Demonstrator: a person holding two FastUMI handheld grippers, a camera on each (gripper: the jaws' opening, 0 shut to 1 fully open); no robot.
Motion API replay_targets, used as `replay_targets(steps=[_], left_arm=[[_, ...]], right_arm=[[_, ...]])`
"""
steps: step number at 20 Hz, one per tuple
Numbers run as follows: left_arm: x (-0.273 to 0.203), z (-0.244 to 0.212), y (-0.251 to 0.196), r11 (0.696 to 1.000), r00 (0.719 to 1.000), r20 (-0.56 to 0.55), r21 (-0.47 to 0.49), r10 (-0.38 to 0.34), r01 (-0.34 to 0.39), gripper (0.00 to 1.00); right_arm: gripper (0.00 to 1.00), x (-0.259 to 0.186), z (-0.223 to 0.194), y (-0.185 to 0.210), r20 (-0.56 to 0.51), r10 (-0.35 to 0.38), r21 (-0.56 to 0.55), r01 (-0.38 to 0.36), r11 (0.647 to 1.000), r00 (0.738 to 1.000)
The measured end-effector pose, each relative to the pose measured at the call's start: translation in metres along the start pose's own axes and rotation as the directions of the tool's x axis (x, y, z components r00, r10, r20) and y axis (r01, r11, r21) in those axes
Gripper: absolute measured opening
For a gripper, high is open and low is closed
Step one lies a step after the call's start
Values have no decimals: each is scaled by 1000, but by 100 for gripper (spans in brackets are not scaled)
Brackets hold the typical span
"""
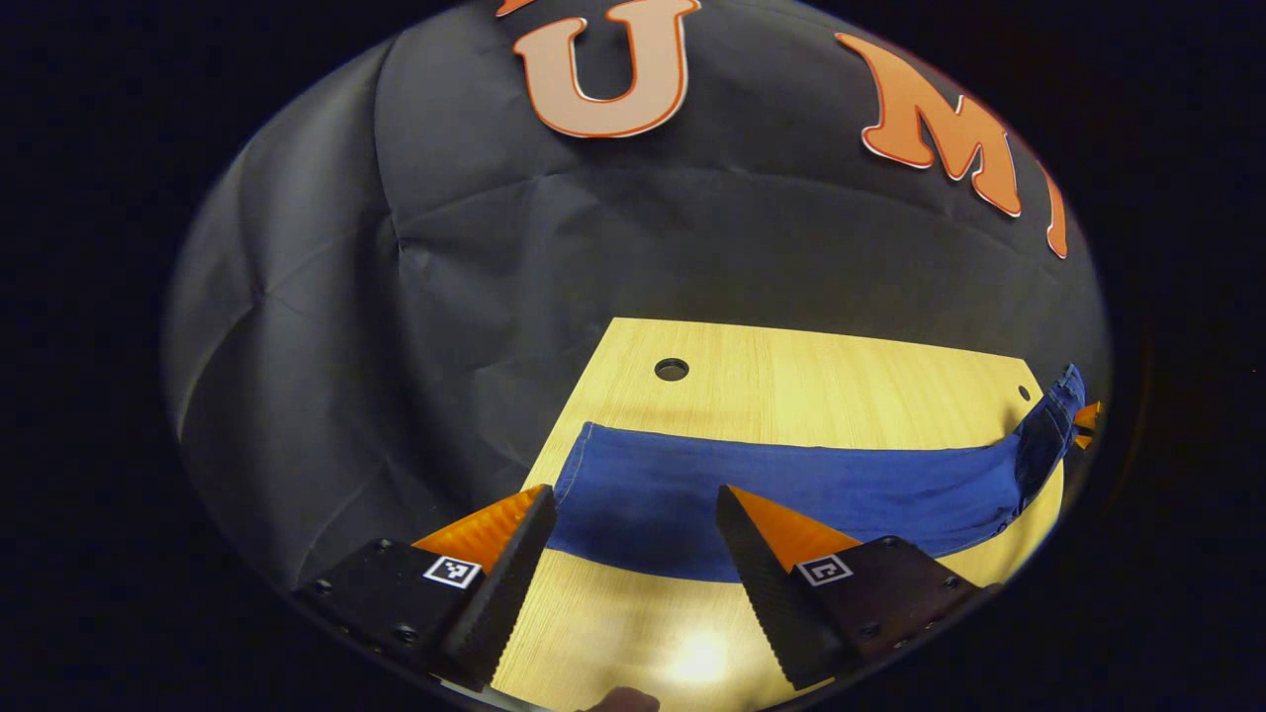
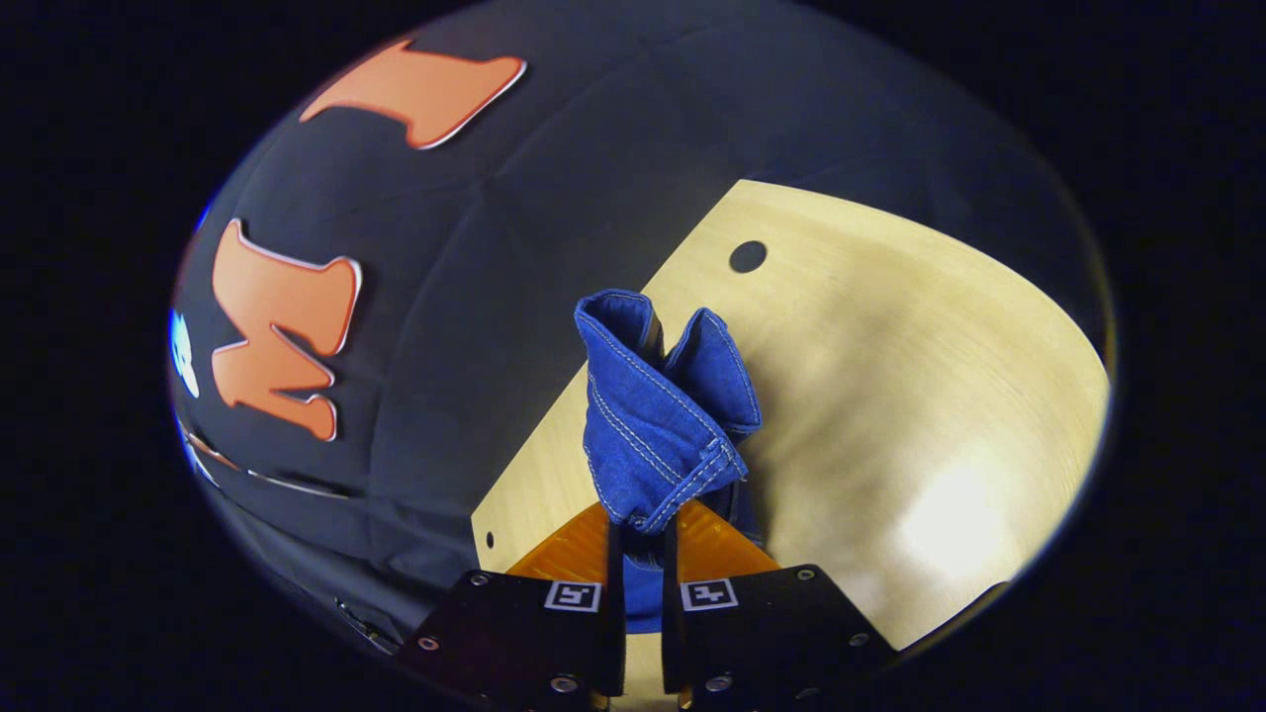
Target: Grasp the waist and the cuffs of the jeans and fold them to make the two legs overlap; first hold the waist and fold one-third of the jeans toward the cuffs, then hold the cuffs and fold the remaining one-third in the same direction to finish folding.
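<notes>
Blue jeans lie in a long strip across the wooden table. My left gripper is open just above the strip's left end, its tips on either side of the cloth, gripping nothing. The strip's far right end is lifted off the table by the other gripper. In the right gripper view, my right gripper is shut on a bunched, stitched edge of the jeans, which stands up in folds above the fingers. Whether that edge is waist or cuff cannot be told.
A round hole sits near the table's far edge, also seen as the hole in the right gripper view. The black cloth wall closes the back and sides. Bare tabletop stretches to the right of the held denim.
</notes>
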State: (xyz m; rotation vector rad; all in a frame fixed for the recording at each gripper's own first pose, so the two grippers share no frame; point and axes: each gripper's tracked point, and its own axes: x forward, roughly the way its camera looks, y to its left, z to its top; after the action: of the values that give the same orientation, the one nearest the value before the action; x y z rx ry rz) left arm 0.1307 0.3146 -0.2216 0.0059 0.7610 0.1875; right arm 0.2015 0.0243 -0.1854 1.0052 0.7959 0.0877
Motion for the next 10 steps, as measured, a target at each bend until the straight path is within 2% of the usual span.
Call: replay_targets(steps=[7, 10], left_arm=[[28, -12, 32, 999, 999, -28, -44, -16, 15, 100], [41, -16, 45, 998, 999, -37, -63, -19, 17, 99]], right_arm=[[15, 0, -58, 54, -63, 55, -117, -62, 991, 996], [15, 9, -86, 73, -88, 41, -185, -57, 981, 995]])
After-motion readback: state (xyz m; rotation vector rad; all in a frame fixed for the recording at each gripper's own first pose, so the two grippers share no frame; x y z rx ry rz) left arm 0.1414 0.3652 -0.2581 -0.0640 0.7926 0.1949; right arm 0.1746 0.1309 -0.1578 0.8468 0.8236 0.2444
